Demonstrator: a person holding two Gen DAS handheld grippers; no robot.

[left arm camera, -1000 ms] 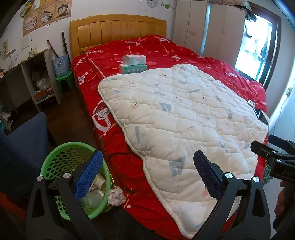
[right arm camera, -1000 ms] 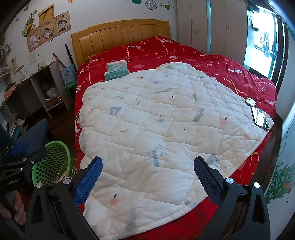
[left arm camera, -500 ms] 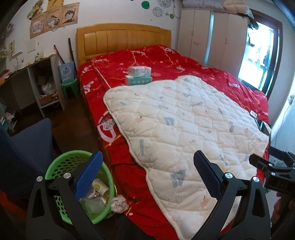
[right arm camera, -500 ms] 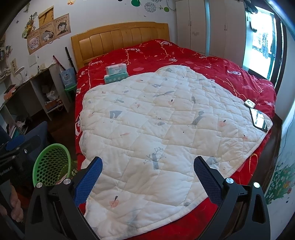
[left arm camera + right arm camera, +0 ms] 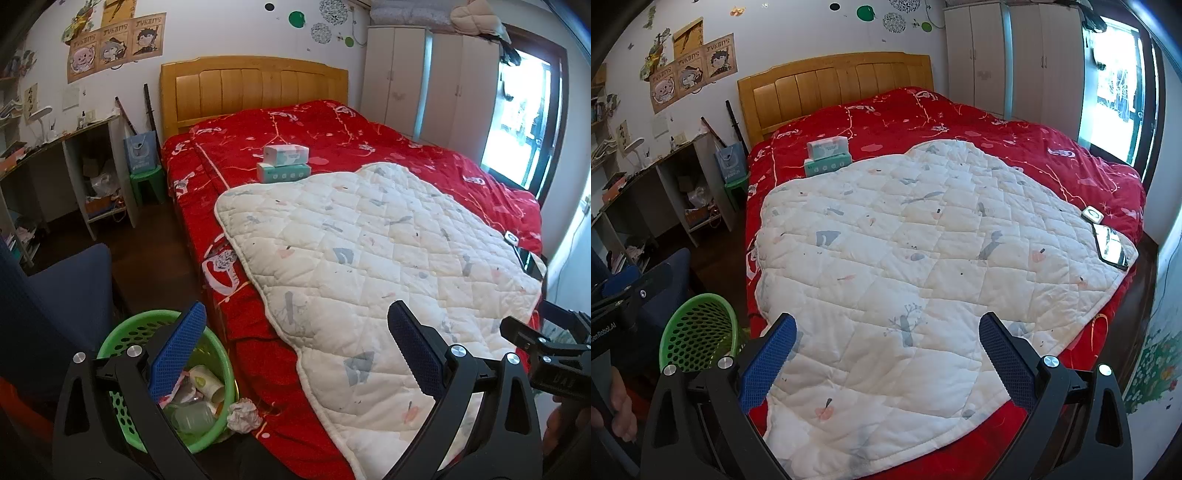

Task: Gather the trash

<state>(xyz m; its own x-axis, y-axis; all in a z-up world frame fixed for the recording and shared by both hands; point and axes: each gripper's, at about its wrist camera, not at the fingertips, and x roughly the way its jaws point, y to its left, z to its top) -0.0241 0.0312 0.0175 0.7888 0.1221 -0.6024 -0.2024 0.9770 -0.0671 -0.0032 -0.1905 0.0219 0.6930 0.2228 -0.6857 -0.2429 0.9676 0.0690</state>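
Beside the bed, a paper wad (image 5: 243, 416) lies just outside the basket (image 5: 125, 334). Left gripper (image 5: 295, 347) and right gripper (image 5: 886, 354) gape wide, both empty. Judged step: the hunt for leftovers; next, the left must drop onto the wad and close.

Each tool was built of black plastic arms; the left tool (image 5: 295, 345) and right tool (image 5: 886, 356) were fitted with blue textured pads (image 5: 767, 363) and silver screws (image 5: 457, 350). White lettering was printed on the left tool's side.

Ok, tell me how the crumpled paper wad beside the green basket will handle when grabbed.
The crumpled paper wad looks light and soft, so it would probably squash between the pads. Loosely balled, it may nudge or roll away if bumped. It sits right against the green basket on the floor, so access looks tight.
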